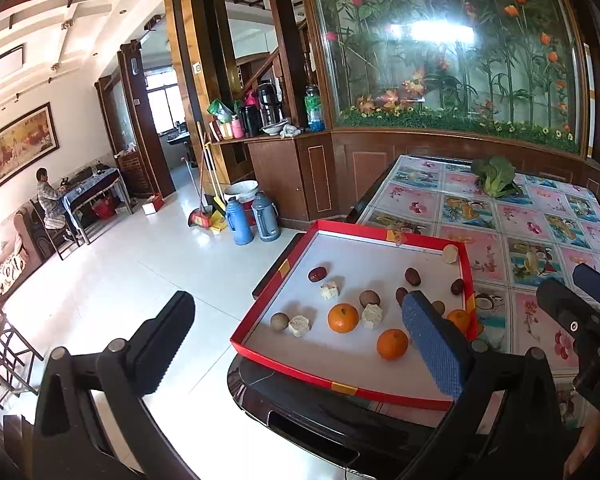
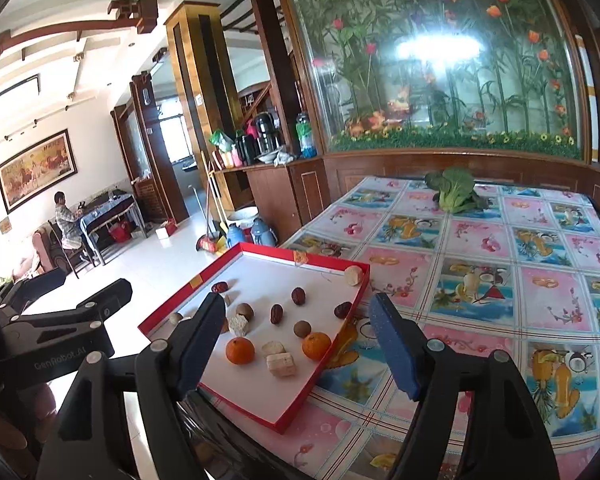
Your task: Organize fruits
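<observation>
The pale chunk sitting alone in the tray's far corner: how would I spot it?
Find the red-rimmed tray at the near corner of the flowered table. Follow its white floor to the far right corner, where one pale chunk rests against the rim. Every other pale piece lies among the oranges and brown fruits.

Red tray [image 2: 342,354] crowded with oranges [image 2: 240,351], dates [image 2: 299,295] and pale chunks [image 2: 280,364]; tablecloth [image 2: 500,280] right of it lies bare, only leafy greens [image 2: 454,194] far back
</observation>
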Motion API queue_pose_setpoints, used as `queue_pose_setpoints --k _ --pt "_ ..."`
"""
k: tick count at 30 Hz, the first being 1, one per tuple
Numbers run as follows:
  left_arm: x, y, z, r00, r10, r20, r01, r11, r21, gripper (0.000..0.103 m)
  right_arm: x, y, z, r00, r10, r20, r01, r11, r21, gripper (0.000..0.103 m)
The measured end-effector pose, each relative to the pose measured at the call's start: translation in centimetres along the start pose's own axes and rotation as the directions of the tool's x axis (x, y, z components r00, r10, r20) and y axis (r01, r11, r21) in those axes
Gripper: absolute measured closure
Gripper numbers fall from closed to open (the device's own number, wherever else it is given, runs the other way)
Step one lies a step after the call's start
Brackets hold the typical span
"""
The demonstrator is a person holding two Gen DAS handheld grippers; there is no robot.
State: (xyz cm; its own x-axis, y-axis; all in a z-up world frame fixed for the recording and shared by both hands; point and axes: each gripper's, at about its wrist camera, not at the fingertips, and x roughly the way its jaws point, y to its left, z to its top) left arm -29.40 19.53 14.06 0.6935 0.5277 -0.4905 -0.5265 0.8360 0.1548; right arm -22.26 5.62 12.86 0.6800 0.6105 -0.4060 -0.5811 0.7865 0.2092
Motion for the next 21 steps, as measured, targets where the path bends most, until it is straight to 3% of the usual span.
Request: queue_pose_setpoints --k 11,21 --pt "-2.5 -0.4 0.1 1.0 -0.009 0.021 0.009 1.0 -0.023 0.0 -1.9 -0.1 -0.1 0.999 0.009 0.042 -0.009 1.0 0.005 0.027" --pt "-4.1 -2.2 0.0 0.997 0.018 0.077 -0.021 0.999 0.036 0.0 -2.1 -0.6 -0.5 0.998 0.002 0.061 -0.003 1.0 0.012 0.027"
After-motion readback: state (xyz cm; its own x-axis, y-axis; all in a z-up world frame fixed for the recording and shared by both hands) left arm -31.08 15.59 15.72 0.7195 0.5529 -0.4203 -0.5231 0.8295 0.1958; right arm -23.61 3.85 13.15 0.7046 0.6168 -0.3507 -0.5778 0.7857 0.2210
